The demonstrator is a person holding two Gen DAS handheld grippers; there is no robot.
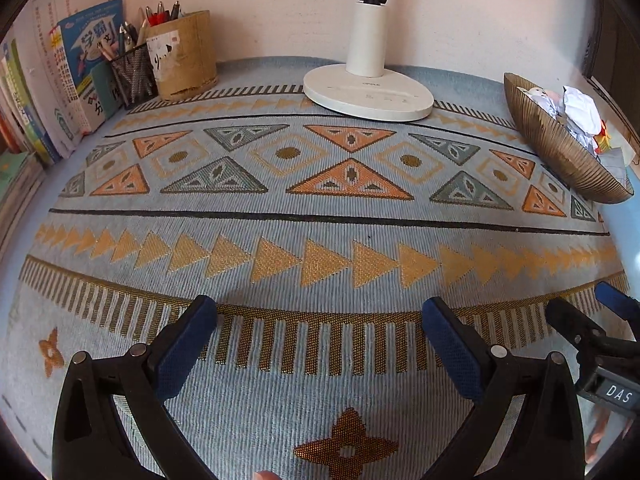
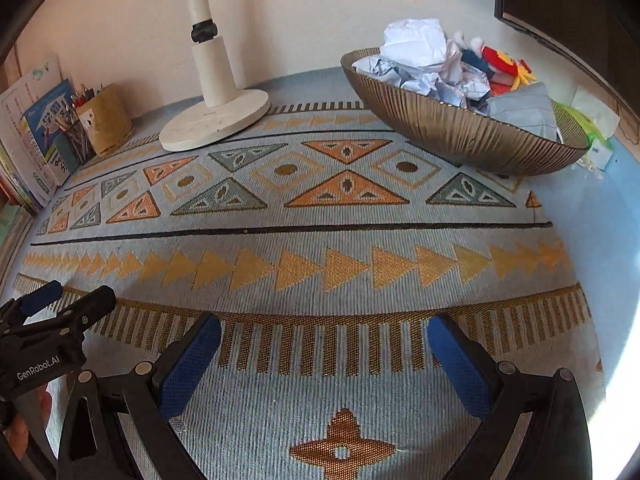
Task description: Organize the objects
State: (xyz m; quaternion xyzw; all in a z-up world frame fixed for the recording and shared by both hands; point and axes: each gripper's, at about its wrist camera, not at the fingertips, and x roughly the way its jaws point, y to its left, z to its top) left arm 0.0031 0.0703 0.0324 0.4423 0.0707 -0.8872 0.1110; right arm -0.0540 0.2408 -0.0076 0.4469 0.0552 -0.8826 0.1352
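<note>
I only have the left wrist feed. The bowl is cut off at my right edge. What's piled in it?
Observer: In the right wrist view the bowl shows whole. It is heaped with crumpled white paper, with a red and yellow soft item behind it.
Operator: Anything beyond the bowl I can't see?
Observer: Yes, a green and white package lies past its far right end.
Operator: Is the right gripper holding anything?
Observer: No. The right gripper is open over the patterned cloth, nothing between its pads.
Operator: And mine?
Observer: The left gripper is open too, empty.
</note>
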